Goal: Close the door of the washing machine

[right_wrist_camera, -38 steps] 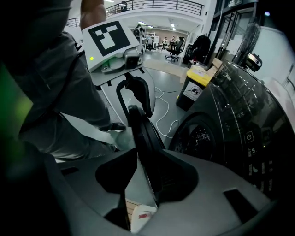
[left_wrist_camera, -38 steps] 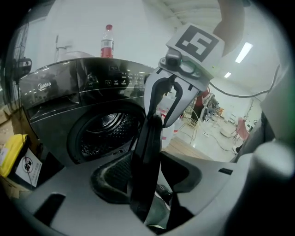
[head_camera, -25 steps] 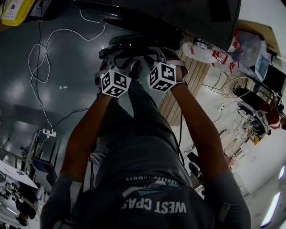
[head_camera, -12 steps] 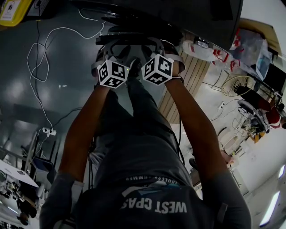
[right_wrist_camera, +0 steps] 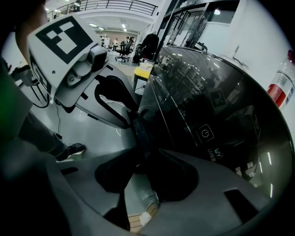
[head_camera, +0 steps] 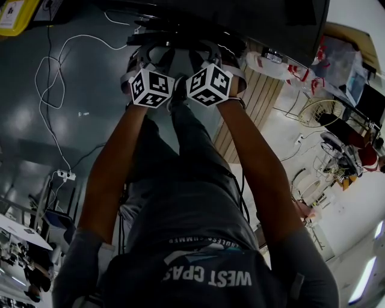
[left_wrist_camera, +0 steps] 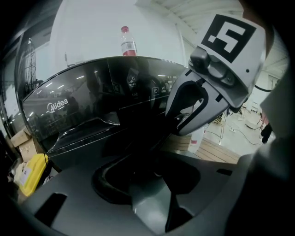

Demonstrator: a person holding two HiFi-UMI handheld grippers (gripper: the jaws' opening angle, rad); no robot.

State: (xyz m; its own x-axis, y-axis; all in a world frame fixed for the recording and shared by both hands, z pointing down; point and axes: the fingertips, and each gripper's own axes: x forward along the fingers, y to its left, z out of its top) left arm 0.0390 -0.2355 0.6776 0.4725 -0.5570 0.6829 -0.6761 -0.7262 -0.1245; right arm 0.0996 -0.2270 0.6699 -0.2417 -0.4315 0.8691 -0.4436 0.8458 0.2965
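The black Midea washing machine fills the left gripper view; its glossy panel with a power button fills the right gripper view. In the head view the machine is at the top, with the dark door rim just beyond both grippers. My left gripper and right gripper are side by side against that rim. The left gripper's black fingers reach the curved door edge. The right gripper's white fingers stand apart. I see nothing held in either.
A white cable and a power strip lie on the grey floor at left. A yellow box sits at top left. Wooden slats, plastic bags and a fan are to the right. A red-labelled bottle stands on the machine.
Both grippers have moved up the head view, toward the machine, staying side by side. The dark door rim ahead of them has gone the same way, closer to the machine body.
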